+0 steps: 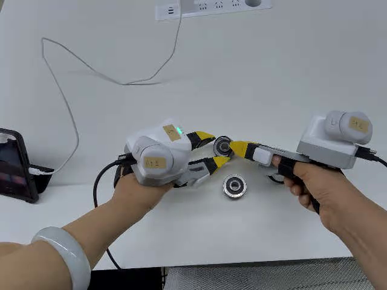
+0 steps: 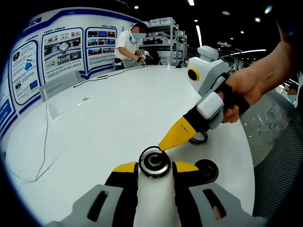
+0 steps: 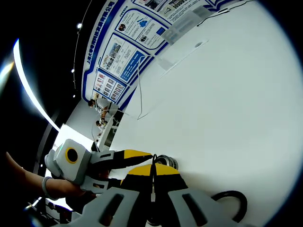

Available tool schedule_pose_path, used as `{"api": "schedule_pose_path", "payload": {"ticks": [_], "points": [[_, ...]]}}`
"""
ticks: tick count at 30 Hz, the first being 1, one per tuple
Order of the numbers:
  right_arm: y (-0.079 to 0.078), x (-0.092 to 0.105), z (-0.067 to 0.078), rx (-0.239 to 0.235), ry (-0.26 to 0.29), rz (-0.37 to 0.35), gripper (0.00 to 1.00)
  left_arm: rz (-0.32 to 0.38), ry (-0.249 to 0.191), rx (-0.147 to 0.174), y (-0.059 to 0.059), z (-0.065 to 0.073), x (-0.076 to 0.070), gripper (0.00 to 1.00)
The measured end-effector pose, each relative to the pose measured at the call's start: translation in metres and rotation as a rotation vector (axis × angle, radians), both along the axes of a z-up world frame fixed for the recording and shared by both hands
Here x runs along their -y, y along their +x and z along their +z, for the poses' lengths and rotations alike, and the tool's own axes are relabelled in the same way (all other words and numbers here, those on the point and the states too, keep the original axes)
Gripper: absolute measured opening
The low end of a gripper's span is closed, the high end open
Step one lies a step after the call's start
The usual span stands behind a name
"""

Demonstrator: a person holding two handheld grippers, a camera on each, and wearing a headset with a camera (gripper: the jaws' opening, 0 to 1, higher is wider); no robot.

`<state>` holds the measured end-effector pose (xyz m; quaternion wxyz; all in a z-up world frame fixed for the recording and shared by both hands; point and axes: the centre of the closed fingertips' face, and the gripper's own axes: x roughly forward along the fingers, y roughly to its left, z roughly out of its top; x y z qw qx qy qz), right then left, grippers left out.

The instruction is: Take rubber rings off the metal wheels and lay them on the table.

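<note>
My left gripper (image 1: pixel 216 148) is shut on a metal wheel (image 1: pixel 222 145) and holds it just above the white table (image 1: pixel 254 78). In the left gripper view the wheel (image 2: pixel 154 162) sits between the yellow jaws, its black rubber ring (image 2: pixel 141 158) bulging off one side. My right gripper (image 1: pixel 236 148) comes in from the right, its tips shut and pinching that ring at the wheel's rim. In the right gripper view its yellow tips (image 3: pixel 152 166) meet beside the wheel (image 3: pixel 168 162). A second wheel (image 1: pixel 234 186) lies on the table. A loose rubber ring (image 2: pixel 199 138) lies under the right gripper.
A dark phone (image 1: pixel 13 164) stands at the left edge, with a grey cable (image 1: pixel 60 90) running to a power strip (image 1: pixel 211 7) at the back. The table's front edge (image 1: pixel 242 261) is close below my hands. A person (image 2: pixel 129 45) stands at a far bench.
</note>
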<state>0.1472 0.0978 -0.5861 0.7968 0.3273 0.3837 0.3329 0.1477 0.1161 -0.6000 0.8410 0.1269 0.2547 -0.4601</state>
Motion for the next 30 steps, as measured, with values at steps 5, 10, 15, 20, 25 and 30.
{"api": "schedule_pose_path", "payload": {"ticks": [5,10,15,20,25,30], "points": [[-0.001,-0.001,0.002,0.002,0.008,0.001,0.02,0.01,-0.011,-0.005,-0.001,0.001,-0.001,0.32],[-0.001,-0.002,0.005,0.003,0.02,0.001,0.02,0.018,-0.014,-0.006,-0.001,0.002,-0.003,0.35],[-0.002,-0.004,0.008,0.005,0.027,0.002,0.02,0.028,-0.014,-0.006,-0.001,0.002,-0.006,0.39],[-0.004,-0.005,0.013,0.008,0.041,0.0,0.02,0.034,-0.016,-0.01,-0.003,0.002,-0.009,0.41],[-0.005,-0.004,0.017,0.012,0.048,0.001,0.02,0.041,-0.02,-0.01,-0.005,0.004,-0.012,0.44],[-0.009,-0.004,0.021,0.016,0.053,0.004,0.02,0.048,-0.024,-0.009,-0.005,0.004,-0.014,0.46]]}}
